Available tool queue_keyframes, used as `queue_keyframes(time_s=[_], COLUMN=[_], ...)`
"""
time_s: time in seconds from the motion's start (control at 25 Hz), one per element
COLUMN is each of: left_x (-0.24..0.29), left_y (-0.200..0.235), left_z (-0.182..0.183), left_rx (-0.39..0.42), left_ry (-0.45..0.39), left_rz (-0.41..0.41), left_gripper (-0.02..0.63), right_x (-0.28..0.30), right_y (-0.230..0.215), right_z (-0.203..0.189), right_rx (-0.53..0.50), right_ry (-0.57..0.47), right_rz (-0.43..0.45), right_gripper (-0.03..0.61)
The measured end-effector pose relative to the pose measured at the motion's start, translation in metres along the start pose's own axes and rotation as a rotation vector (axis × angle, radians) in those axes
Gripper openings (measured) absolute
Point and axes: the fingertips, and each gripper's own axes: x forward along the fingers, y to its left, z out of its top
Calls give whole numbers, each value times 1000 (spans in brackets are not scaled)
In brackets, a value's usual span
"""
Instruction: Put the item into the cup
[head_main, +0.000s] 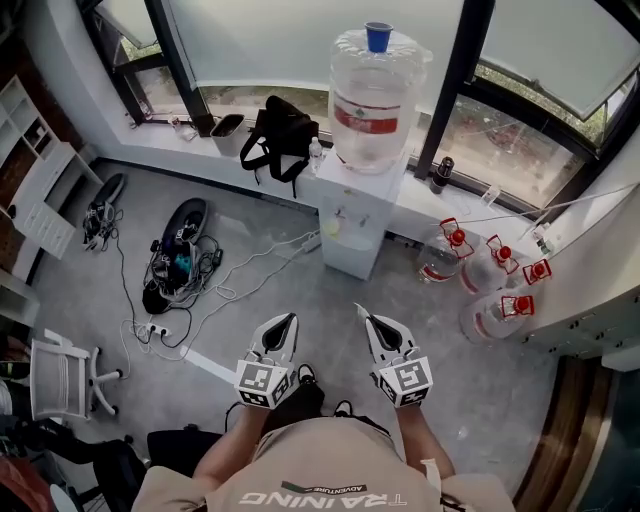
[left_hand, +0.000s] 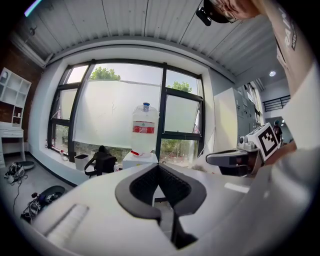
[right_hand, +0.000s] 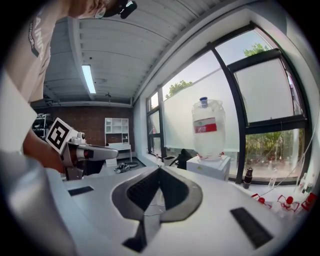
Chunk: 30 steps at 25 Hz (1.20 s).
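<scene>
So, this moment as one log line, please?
left gripper: shut, empty | right gripper: shut, empty | both above floor, facing water dispenser

Grippers: left gripper (head_main: 285, 325) and right gripper (head_main: 368, 318) white, pads (left_hand: 142, 186) black; cubes (head_main: 262, 383) with black-and-white square markers.
Jug (head_main: 378, 100), far centre: clear, blue cap (head_main: 378, 36), red-and-white label (head_main: 366, 115).
Dispenser (head_main: 352, 225): white.
Bag (head_main: 280, 135), far left of it: black.
Spare bottles (head_main: 490, 275), right: clear, red caps.
Floor (head_main: 250, 230): grey.
Window frames (head_main: 175, 60): black.
Chair (head_main: 65, 378), near left: white.
Shirt (head_main: 330, 465): beige, dark lettering.
Brick wall (right_hand: 90, 125): red-brown; shelf (right_hand: 119, 131) white.
</scene>
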Motion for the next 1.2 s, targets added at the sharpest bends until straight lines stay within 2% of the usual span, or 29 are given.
queue_keyframes(time_s=[0.24, 0.52, 0.64, 0.72, 0.92, 1.2], left_x=[44, 65, 70, 73, 90, 132], left_y=[45, 99, 119, 126, 136, 139], left_z=[21, 30, 30, 28, 30, 29], left_rx=[4, 9, 36, 54, 35, 43], left_ry=[-24, -27, -22, -15, -12, 19], left_rz=[-57, -86, -85, -87, -90, -79], left_gripper=[8, 8, 8, 8, 8, 8], right_x=[48, 104, 124, 134, 152, 182], right_y=[-15, -18, -17, -17, -29, -66], right_z=[22, 31, 37, 41, 44, 38], right_rx=[-33, -33, -38, -42, -44, -27], right_ry=[2, 18, 11, 11, 16, 24], right_rz=[-47, -84, -93, -95, -91, -55], right_gripper=[12, 12, 12, 12, 12, 12])
